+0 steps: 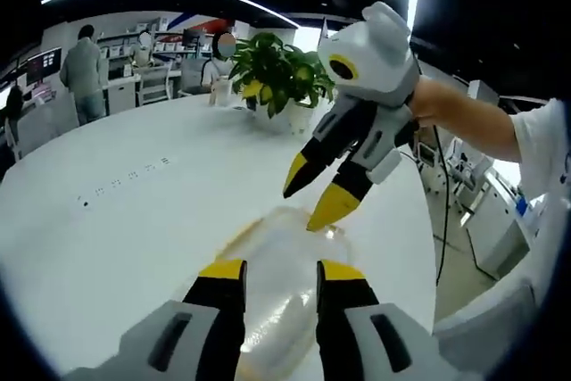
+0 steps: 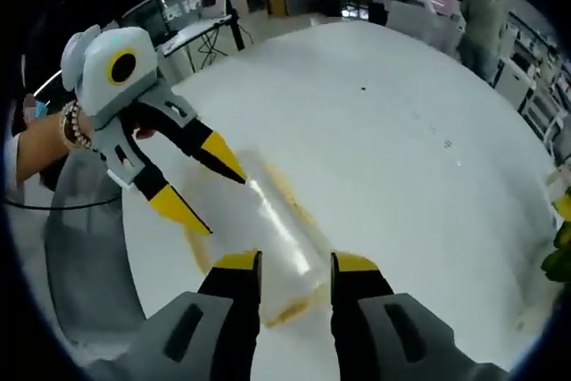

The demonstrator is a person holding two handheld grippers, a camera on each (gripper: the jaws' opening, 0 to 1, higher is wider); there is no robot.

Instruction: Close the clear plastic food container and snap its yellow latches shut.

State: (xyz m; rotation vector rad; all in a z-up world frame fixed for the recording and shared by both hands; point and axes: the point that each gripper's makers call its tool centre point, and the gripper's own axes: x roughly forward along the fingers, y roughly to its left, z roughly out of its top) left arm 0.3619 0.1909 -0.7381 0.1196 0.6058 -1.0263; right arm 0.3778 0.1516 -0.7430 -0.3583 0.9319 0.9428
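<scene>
Container point(image 1: 277, 296) lies between left gripper point(image 1: 281, 274) and right gripper point(image 1: 317, 194).

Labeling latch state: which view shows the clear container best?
Right gripper view: the container lies lengthwise with a yellow edge visible, between that view's jaws. Left gripper view shows the container blurrier, partly behind the jaws. Latch state isn't readable in either.
</scene>
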